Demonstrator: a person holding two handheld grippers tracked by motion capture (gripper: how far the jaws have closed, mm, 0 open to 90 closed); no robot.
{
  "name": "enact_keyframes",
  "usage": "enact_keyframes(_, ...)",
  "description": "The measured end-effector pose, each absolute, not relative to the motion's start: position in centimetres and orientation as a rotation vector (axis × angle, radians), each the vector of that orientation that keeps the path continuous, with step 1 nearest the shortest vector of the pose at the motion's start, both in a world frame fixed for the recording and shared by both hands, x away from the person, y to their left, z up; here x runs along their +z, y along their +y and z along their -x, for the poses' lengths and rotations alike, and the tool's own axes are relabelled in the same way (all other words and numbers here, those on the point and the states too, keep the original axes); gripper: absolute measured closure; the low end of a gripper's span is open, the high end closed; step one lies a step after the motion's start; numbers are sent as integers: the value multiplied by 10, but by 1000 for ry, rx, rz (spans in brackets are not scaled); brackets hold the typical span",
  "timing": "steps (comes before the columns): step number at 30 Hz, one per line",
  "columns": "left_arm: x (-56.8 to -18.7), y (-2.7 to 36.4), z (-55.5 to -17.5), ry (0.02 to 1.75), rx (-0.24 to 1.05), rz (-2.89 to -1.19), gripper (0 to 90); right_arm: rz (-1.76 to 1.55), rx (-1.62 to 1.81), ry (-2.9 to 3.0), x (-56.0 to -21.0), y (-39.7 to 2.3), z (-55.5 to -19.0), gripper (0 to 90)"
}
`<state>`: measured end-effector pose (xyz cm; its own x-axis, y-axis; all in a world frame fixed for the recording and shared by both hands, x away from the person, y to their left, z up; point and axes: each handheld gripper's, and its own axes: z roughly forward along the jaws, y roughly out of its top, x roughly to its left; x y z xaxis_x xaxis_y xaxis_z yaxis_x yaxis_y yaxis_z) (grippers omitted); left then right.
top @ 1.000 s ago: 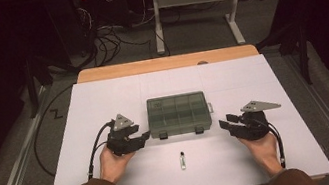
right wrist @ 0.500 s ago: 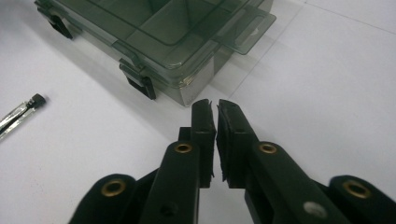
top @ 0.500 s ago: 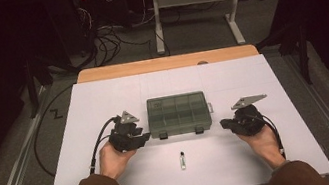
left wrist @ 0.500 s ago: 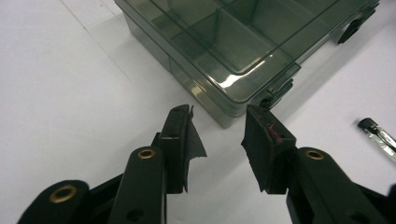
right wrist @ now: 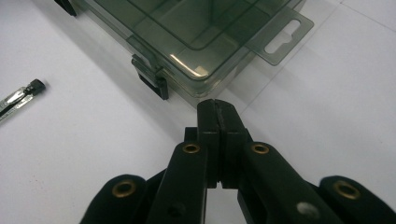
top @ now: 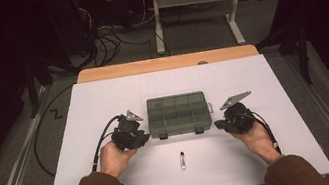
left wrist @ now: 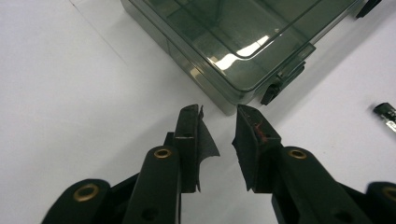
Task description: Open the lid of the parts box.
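Closed compartment box (top: 178, 114) at table centre, a gripper at each near corner.

The smoky, clear-lidded box lies flat on the white table (top: 79, 111), long axis 9-to-3, latches facing 6. The left gripper (left wrist: 218, 122) sits at its 8 o'clock corner, jaws spread a little and empty — the corner lies just past the tips. The right gripper (right wrist: 217, 108) is at 4 o'clock, jaws pressed together just short of that corner. A small dark-capped vial (top: 182, 160) lies at 6, pointing 12-to-6.
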<state>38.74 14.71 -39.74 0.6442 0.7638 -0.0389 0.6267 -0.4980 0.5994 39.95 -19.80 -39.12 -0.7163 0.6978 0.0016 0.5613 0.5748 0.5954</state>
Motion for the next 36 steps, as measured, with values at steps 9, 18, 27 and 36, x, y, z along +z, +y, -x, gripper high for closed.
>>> enact_keyframes(9,-398,143,-388,1062,312,-2310,740,-1050,824,2596,-390,-193,-403,900)
enact_keyframes(18,-398,142,-388,1053,318,-2309,753,-1057,822,2612,-393,-192,-405,900)
enact_keyframes(27,-397,140,-387,1038,320,-2319,759,-1050,829,2610,-393,-191,-405,900)
enact_keyframes(36,-395,139,-385,1031,339,-2299,738,-1057,891,2594,-387,-193,-403,892)
